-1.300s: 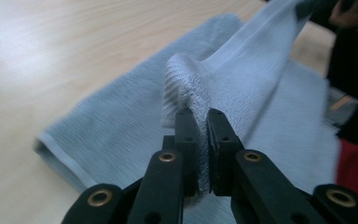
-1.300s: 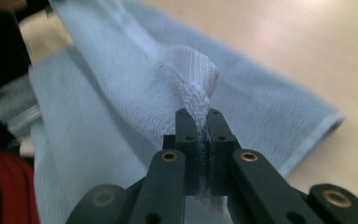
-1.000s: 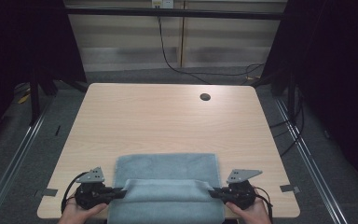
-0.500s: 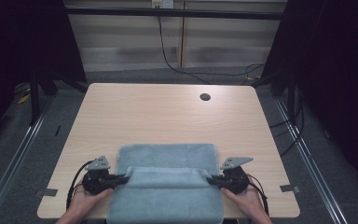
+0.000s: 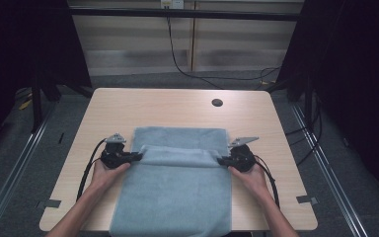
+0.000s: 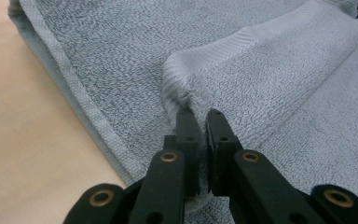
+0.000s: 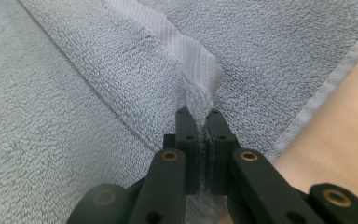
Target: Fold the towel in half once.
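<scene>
Lab or recording studio setting: pale wooden worktop [image 5: 128, 106] with round cable hole [image 5: 217, 102] near far right corner, black curtains [image 5: 355, 74] both sides, metal floor rails [image 5: 325, 163], black cables [image 5: 177, 59] trailing behind, grey carpet [image 5: 24, 163].

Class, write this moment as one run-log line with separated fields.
scene: grey towel on table | left gripper: shut on towel edge | right gripper: shut on towel edge | step: folding
</scene>
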A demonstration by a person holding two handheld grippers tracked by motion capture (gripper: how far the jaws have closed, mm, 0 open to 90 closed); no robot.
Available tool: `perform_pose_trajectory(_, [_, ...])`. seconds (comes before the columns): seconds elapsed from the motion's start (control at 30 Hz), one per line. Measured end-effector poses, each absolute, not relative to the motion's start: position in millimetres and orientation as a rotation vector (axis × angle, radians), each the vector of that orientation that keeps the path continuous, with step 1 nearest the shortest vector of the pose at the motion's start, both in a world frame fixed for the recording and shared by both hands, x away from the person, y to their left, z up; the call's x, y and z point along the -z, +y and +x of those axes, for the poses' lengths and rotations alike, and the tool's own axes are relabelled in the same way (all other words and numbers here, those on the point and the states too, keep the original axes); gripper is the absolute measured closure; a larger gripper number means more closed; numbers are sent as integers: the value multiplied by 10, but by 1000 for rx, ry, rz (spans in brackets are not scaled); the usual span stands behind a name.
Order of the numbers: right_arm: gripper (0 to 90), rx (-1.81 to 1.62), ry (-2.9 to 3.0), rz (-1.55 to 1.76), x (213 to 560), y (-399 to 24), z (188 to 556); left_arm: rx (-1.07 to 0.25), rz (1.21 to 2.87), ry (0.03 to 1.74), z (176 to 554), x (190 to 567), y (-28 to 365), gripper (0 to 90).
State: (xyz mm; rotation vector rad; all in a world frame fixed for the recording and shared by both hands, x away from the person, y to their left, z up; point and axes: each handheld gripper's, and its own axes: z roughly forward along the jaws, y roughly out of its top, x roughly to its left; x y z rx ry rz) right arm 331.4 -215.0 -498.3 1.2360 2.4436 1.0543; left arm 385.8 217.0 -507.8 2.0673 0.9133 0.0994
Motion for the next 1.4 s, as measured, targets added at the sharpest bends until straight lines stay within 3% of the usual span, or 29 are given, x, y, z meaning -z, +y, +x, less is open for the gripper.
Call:
perform_pose_trajectory(0.2, [869, -995, 2422, 1263, 4973, -2064, 3783, -142, 2083, 954, 4140, 5057, 2157, 857])
perform_pose_trajectory(0.37, [868, -957, 2371, 1260, 4981, -2015, 3966, -171, 2063, 1008, 4343, 5058, 2119, 857])
perform_pose_trajectory(0.47, [868, -941, 2335, 1282, 4987, -2002, 4022, -243, 2087, 1006, 4464, 5050, 2037, 857])
perform_pose_trajectory(0.67, [868, -955, 2296, 1340, 4995, -2046, 4124, -190, 2034, 1074, 4561, 5052, 2008, 857])
perform_pose_trajectory(0.83, [868, -1077, 2236, 1362, 4922, -2133, 4152, -190, 2016, 1011, 4460, 4852, 2013, 857])
perform_pose_trajectory(0.93, [868, -1222, 2167, 1353, 4732, -2210, 4135, -202, 1945, 938, 4362, 4585, 2066, 857])
perform_pose_trajectory(1.2, [867, -1384, 2049, 1147, 3764, -2269, 3863, -266, 1812, 852, 4162, 3895, 2305, 855])
perform_pose_trajectory(1.4, [867, -1423, 2027, 997, 3253, -2265, 3468, -317, 1759, 719, 3697, 3420, 2416, 855])
